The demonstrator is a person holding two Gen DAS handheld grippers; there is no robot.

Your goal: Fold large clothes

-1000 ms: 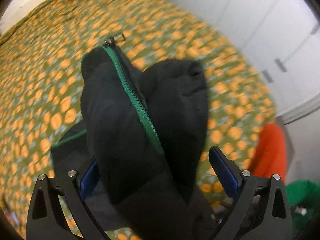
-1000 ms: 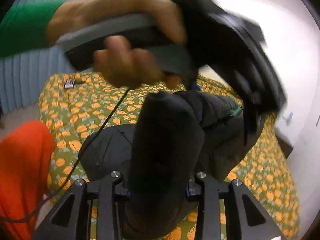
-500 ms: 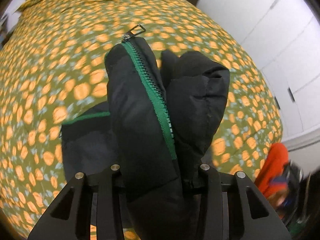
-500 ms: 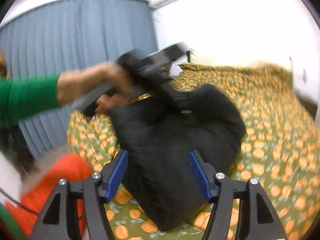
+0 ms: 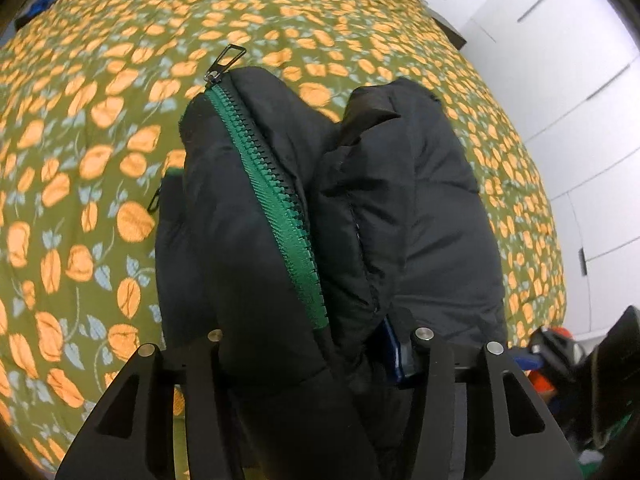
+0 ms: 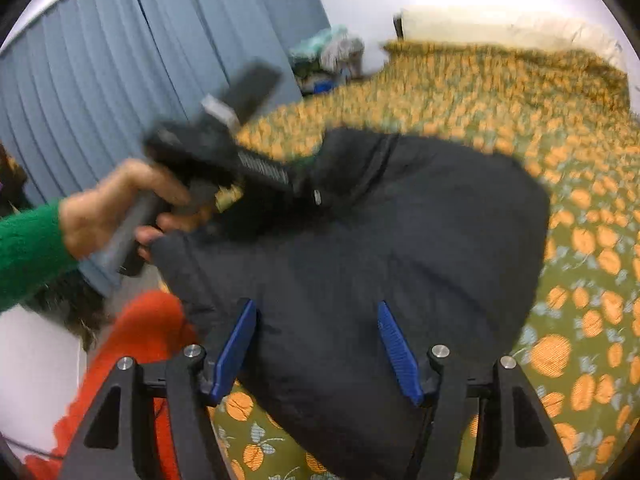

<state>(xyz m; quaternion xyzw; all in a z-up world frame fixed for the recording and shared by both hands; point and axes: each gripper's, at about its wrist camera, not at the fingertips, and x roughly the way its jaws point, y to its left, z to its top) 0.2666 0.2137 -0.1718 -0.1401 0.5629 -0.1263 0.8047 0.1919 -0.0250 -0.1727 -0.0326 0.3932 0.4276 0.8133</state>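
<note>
Left wrist view, left hand-held gripper (image 5: 316, 344) clamping black jacket (image 5: 400, 208), right hand-held gripper (image 6: 316, 352) spread.

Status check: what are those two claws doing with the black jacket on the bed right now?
Left gripper clamped on bunched black jacket, jaws just eased slightly. Right gripper open, jacket between its pads. Jacket low over the floral bedspread. Nothing in the way.

Bright, even light; right view motion-blurred

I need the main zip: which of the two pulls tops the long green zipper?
The silvery pull at the zipper's far end; the dark pull hangs lower left at the jacket's edge.
</note>
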